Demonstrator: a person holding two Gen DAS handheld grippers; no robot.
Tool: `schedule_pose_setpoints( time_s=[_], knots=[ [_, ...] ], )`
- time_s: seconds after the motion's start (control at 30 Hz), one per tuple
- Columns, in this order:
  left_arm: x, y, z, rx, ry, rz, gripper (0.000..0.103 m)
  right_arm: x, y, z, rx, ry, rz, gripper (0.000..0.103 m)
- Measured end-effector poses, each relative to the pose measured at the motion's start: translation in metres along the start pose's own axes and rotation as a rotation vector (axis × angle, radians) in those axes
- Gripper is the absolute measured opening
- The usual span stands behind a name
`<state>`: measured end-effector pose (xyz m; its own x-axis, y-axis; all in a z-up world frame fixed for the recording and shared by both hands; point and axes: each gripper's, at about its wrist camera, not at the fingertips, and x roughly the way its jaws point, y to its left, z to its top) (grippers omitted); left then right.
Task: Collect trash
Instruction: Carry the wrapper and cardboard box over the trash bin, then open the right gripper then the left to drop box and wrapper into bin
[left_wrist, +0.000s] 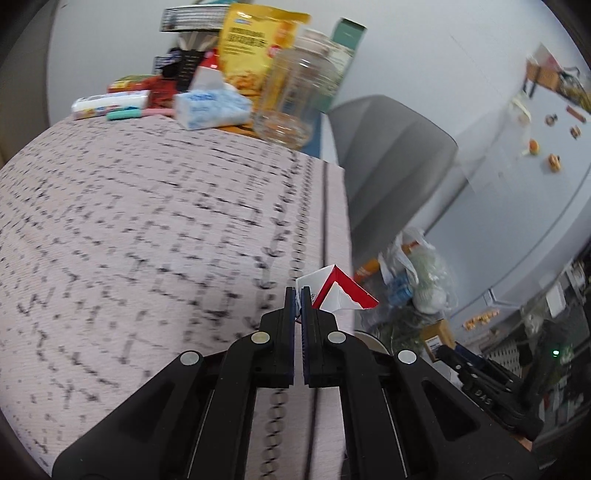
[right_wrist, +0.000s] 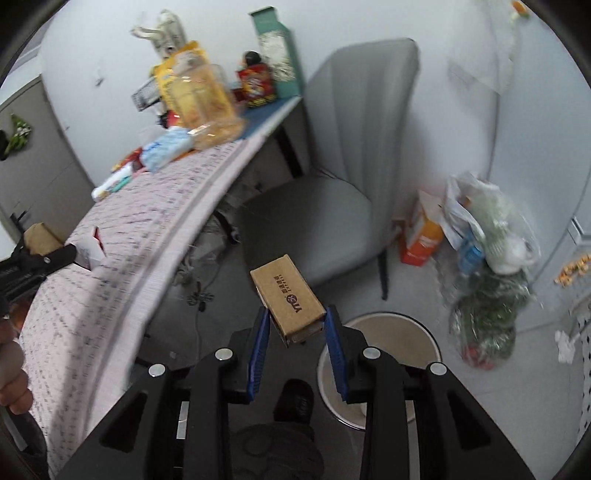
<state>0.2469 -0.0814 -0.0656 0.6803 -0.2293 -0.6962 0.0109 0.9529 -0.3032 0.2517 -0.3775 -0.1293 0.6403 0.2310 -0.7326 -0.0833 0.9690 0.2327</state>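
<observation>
Cardboard fills the right tongs (right_wrist: 297, 325): a small brown parcel box (right_wrist: 286, 297) sits clamped between the blue pads, jaws partway apart because the box's width keeps them so, and it is carried clear of the desk (right_wrist: 122, 254) out over the floor, with the round waste bin (right_wrist: 388, 354) just below and beside it, which reads as the reason for the carry, since a drop from there would land close to the opening once the box is over it. The left tongs (left_wrist: 298, 295) are pinched fully together on a thin edge of a torn red and white carton (left_wrist: 338, 291), a flat scrap that needs a tight nip to stay held; it hangs over the desk's far edge, pointing toward the floor side where the bin's rim just peeps out below the carton. In the right wrist view the left tongs and that carton appear low at the left, above the patterned cloth. Beyond the tongs, a grey chair (right_wrist: 351, 155) stands pushed near the desk, a full plastic bag of rubbish (right_wrist: 487, 258) and an orange carton (right_wrist: 421, 236) sit on the floor against the wall, likely gathered refuse, and the desk's far end holds a tissue pack (left_wrist: 210, 107), a clear jar (left_wrist: 295, 92) and a yellow snack bag (left_wrist: 255, 51), goods kept back from the edge and probably not trash
</observation>
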Motion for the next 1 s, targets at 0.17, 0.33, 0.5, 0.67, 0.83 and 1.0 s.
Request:
schedule_pose_setpoints(
  time_s=[0.17,0.33,0.5,0.67,0.83,1.0],
  knots=[
    [0.019,-0.031,-0.001,0.057,0.033,-0.021,0.004,0.012,-0.03,-0.008,0.023,0.02,-0.038,0.033],
    [0.041,-0.064,-0.006,0.115,0.076,-0.039,0.004,0.026,-0.064,-0.018,0.087,0.026,-0.073,0.053],
    [0.064,-0.097,-0.017,0.171,0.125,-0.061,0.004,0.03,-0.095,-0.031,0.145,0.043,-0.086,0.056],
    [0.088,-0.127,-0.031,0.223,0.186,-0.091,0.004,0.022,-0.122,-0.042,0.196,0.038,-0.1,0.057],
    [0.109,-0.149,-0.045,0.255,0.242,-0.117,0.004,0.006,-0.145,-0.053,0.246,0.019,-0.11,0.057],
    [0.129,-0.173,-0.056,0.275,0.312,-0.173,0.007,-0.01,-0.157,-0.059,0.28,-0.006,-0.114,0.057]
  ],
)
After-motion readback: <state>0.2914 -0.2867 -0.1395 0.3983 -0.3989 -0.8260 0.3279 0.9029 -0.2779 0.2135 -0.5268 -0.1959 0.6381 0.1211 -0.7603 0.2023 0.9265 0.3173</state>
